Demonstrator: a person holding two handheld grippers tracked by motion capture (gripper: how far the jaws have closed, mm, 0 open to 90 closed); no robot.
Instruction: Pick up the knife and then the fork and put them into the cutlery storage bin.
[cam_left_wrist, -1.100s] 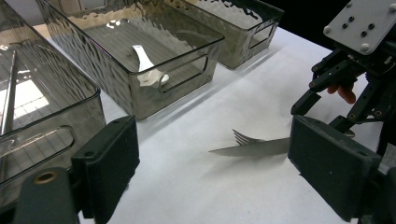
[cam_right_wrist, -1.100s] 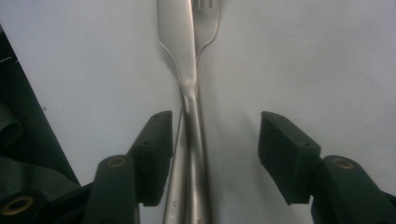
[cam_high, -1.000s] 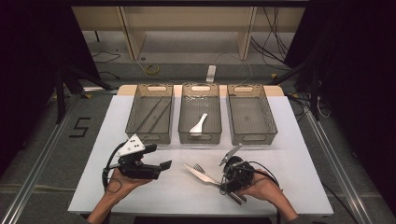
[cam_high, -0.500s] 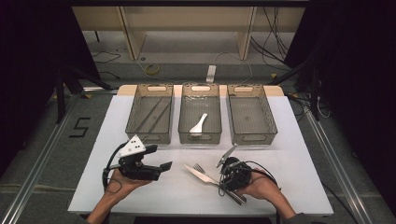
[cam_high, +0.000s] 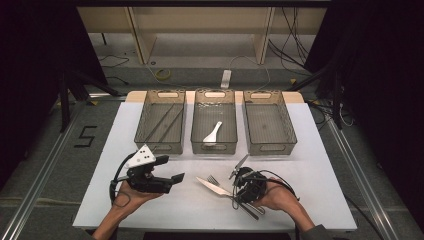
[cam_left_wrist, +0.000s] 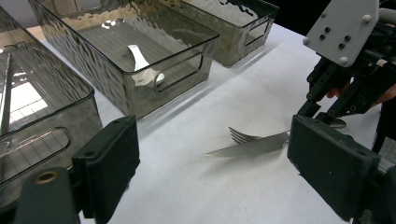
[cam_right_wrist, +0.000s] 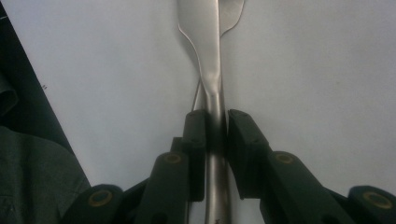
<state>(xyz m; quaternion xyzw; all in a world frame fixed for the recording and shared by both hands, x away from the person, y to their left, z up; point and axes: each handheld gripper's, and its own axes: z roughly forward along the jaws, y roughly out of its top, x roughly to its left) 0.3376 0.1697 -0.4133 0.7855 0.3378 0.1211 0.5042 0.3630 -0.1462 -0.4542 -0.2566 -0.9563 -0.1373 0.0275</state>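
Note:
A steel knife (cam_high: 212, 186) lies across a fork (cam_high: 213, 178) on the white table (cam_high: 310, 165), front centre. My right gripper (cam_high: 238, 194) is at the knife's handle end. In the right gripper view its jaws have just been closing, and my right gripper (cam_right_wrist: 215, 131) is now shut on the knife's handle (cam_right_wrist: 215, 154). The blade (cam_right_wrist: 204, 37) points away, with the fork (cam_right_wrist: 232, 13) under it. My left gripper (cam_high: 171, 169) hovers at the front left, open and empty. In the left gripper view my left gripper (cam_left_wrist: 219, 163) faces the knife (cam_left_wrist: 252, 146) and fork (cam_left_wrist: 239, 136).
Three clear bins stand in a row behind. The left bin (cam_high: 160, 147) holds dark sticks, the middle bin (cam_high: 214, 149) a white spoon (cam_high: 212, 133), and the right bin (cam_high: 272, 149) nothing. The table's front edge is close under both hands.
The right gripper has settled a little lower on the knife handle and its jaws have drawn together. The left gripper has kept still.

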